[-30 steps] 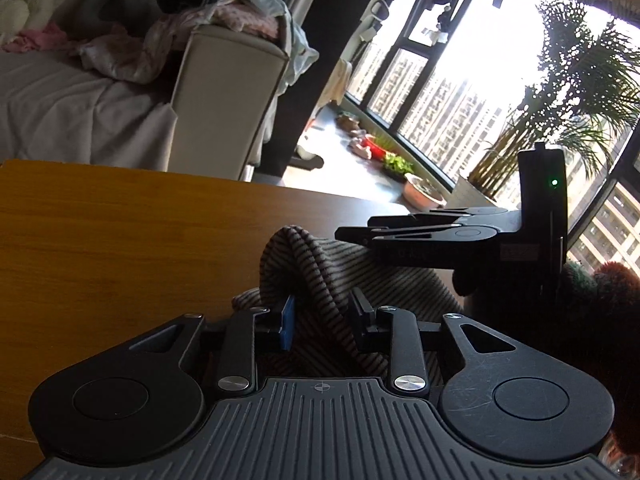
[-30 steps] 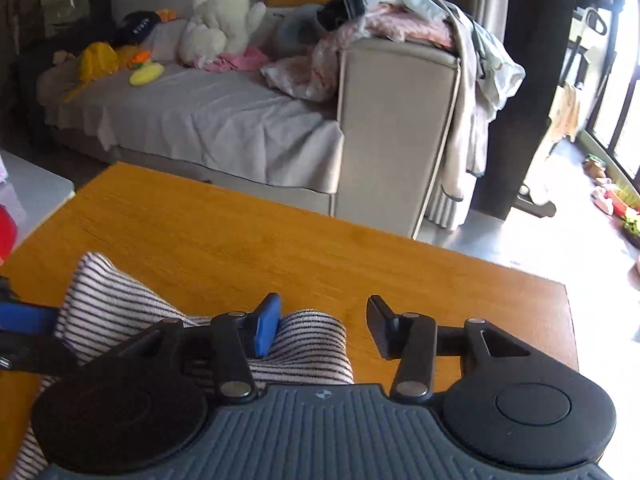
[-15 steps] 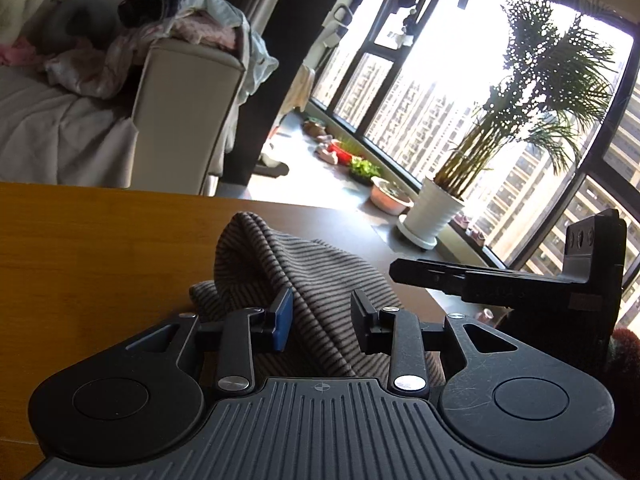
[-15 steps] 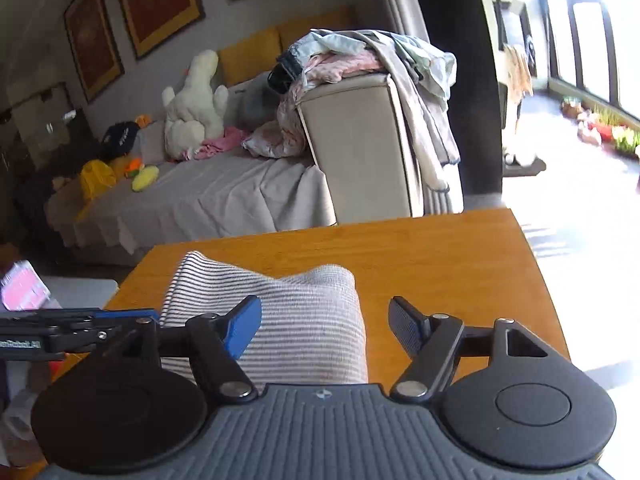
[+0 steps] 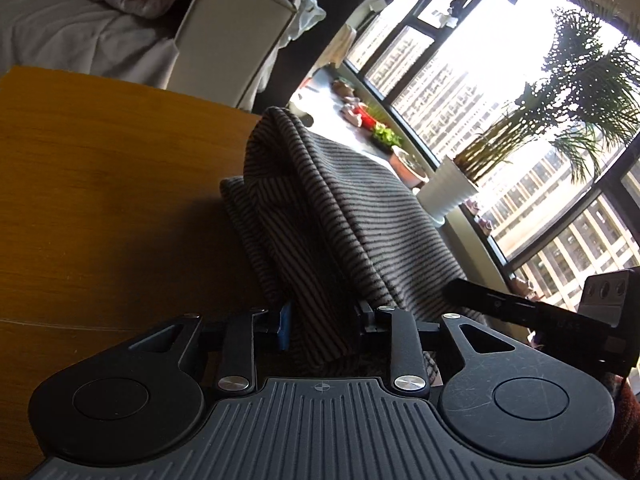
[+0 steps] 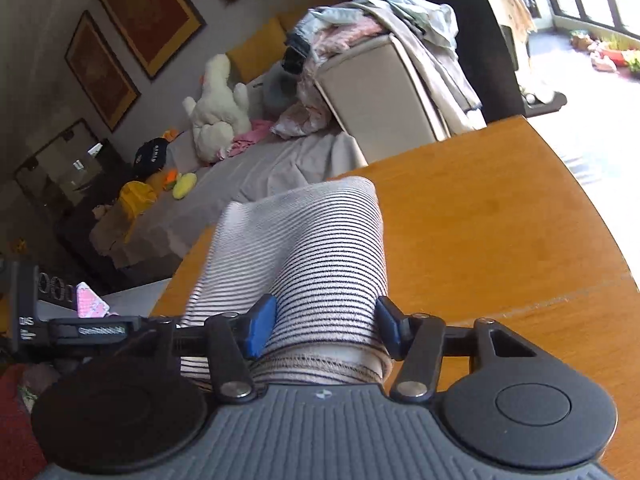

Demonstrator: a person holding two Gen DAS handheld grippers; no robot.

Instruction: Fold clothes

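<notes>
Tools in your hands, left tool (image 5: 323,330) and right tool (image 6: 326,330), each clamp the striped shirt (image 6: 312,248) above the desk (image 6: 500,220).

Your striped garment (image 5: 344,216) blocking the table's (image 5: 100,184) far corner, its near end lost behind your left gripper (image 5: 324,320), motion-blurred at its left edge in your right view.

Left gripper (image 5: 324,326) and right gripper (image 6: 326,326) both seem clamped, side by side.

A white plush toy (image 6: 216,108) sits on the grey sofa (image 6: 280,160); a potted palm (image 5: 520,148) stands by the window (image 5: 460,80).
</notes>
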